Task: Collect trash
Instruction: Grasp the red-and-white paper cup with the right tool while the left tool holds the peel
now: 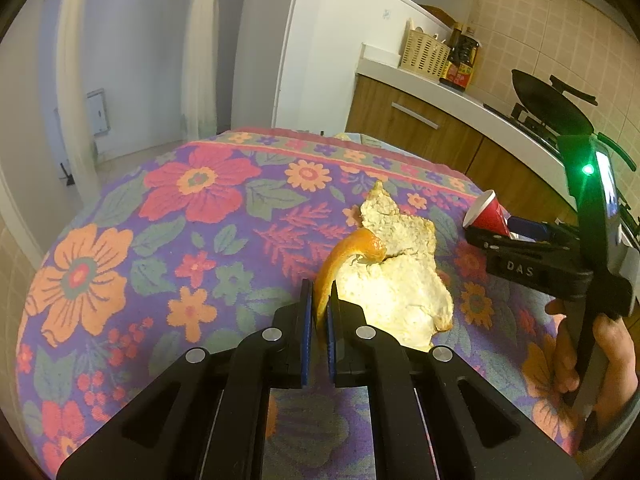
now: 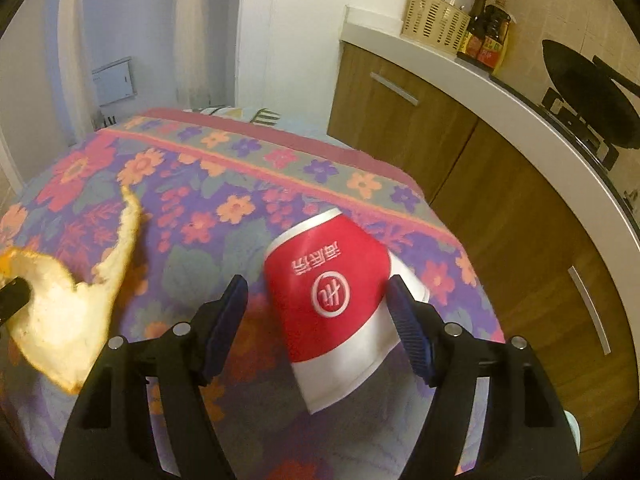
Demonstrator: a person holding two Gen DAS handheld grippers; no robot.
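Left gripper (image 1: 319, 312): clamped on orange peel (image 1: 394, 276). Right gripper (image 2: 316, 300): jaws wide, straddling tipped red paper cup (image 2: 332, 296), floral tablecloth (image 1: 160, 216).

The cloth (image 1: 180, 208) on the desk is purple with large red and orange flowers, grey-green leaves and a pink border band. The peel (image 1: 396, 276) is orange outside, pale cream inside. The paper cup (image 2: 340, 300) is red with a white band, a white round logo and white characters. The left tongs (image 1: 318, 312) and right tongs (image 2: 316, 304) are black with blue ribbed pads. The cabinets (image 2: 500, 200) are brown wood under a white top.
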